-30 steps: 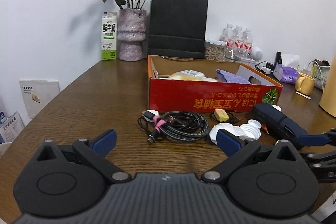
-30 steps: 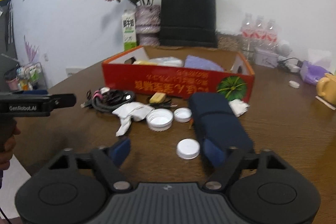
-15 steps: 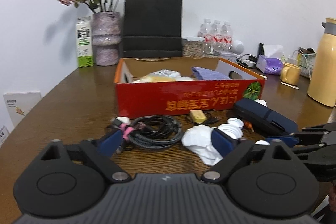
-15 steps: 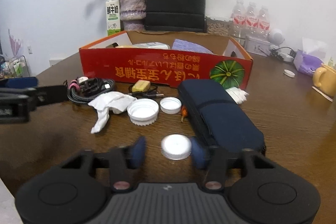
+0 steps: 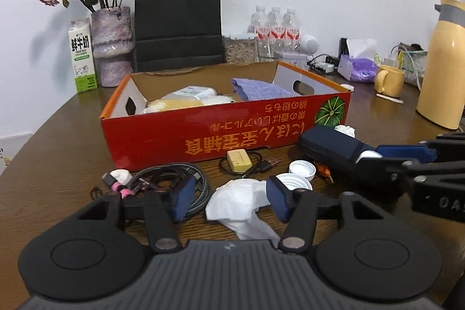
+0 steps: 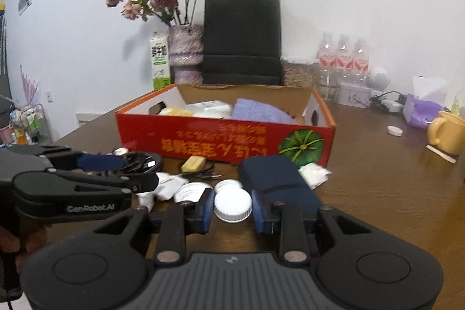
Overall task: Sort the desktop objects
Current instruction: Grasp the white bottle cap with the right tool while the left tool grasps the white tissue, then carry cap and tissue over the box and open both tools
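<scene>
Bottle cap (image 6: 232,205) between right tool (image 6: 229,208) pads

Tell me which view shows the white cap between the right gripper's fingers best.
The right wrist view: the white cap sits whole and close between the right gripper fingers, with no gap visible at either pad. The left wrist view shows only a sliver of it, mostly hidden behind that gripper's fingers.
</scene>
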A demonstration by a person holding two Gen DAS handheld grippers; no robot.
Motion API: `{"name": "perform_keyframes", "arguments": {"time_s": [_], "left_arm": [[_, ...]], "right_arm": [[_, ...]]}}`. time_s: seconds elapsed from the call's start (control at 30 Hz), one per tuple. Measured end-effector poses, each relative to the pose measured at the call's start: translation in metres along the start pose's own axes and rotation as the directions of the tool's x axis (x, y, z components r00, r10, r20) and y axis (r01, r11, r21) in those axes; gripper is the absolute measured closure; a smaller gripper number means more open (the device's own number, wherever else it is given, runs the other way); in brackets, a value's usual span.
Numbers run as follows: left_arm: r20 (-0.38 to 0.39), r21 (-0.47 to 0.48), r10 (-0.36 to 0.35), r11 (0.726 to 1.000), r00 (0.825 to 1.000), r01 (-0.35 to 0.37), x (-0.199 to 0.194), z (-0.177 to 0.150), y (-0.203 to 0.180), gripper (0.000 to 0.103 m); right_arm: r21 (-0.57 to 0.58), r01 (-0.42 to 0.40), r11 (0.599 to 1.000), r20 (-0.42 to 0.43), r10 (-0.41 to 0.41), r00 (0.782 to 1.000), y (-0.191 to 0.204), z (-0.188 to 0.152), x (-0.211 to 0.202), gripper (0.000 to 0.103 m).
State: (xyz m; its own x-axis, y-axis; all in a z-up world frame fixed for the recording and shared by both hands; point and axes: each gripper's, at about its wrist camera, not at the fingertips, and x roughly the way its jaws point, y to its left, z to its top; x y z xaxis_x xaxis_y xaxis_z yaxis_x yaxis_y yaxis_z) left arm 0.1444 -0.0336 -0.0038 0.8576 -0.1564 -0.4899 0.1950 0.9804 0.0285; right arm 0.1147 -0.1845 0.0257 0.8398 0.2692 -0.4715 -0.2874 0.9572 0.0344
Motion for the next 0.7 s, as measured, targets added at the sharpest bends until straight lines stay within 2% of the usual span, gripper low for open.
{"name": "perform_keyframes", "arguments": {"time_s": [0.13, 0.23, 0.3, 0.37, 0.47, 0.7], "left_arm": [[-0.050, -0.001, 0.004, 1.000, 0.999, -0.004, 0.014, 0.000, -0.003, 0.051], [-0.060, -0.009, 0.012, 1.000, 0.998, -0.012, 0.017, 0.000, -0.002, 0.061], [-0.071, -0.009, 0.003, 1.000, 0.997, -0.004, 0.018, -0.001, -0.003, 0.071], [-0.096, -0.013, -0.021, 1.000, 0.995, 0.019, 0.021, -0.002, -0.003, 0.076], [-0.092, -0.018, -0.026, 1.000, 0.995, 0.024, 0.020, -0.003, -0.004, 0.084], [-0.048, -0.056, -0.019, 0.998, 0.999, 0.016, 0.004, 0.002, 0.003, 0.085]], "right_arm": [[0.024, 0.008, 1.000, 0.001, -0.008, 1.000, -0.012, 0.002, 0.001, 0.076], [0.035, 0.005, 0.999, -0.003, -0.005, 1.000, -0.017, 0.000, 0.002, 0.076], [0.039, -0.003, 0.999, -0.004, 0.003, 1.000, -0.019, -0.001, 0.003, 0.076], [0.042, -0.011, 0.999, -0.006, 0.011, 1.000, -0.021, -0.002, 0.003, 0.076], [0.046, -0.018, 0.999, -0.006, 0.018, 1.000, -0.022, -0.004, 0.003, 0.076], [0.057, -0.017, 0.998, 0.001, 0.017, 1.000, -0.025, -0.005, -0.002, 0.076]]}}
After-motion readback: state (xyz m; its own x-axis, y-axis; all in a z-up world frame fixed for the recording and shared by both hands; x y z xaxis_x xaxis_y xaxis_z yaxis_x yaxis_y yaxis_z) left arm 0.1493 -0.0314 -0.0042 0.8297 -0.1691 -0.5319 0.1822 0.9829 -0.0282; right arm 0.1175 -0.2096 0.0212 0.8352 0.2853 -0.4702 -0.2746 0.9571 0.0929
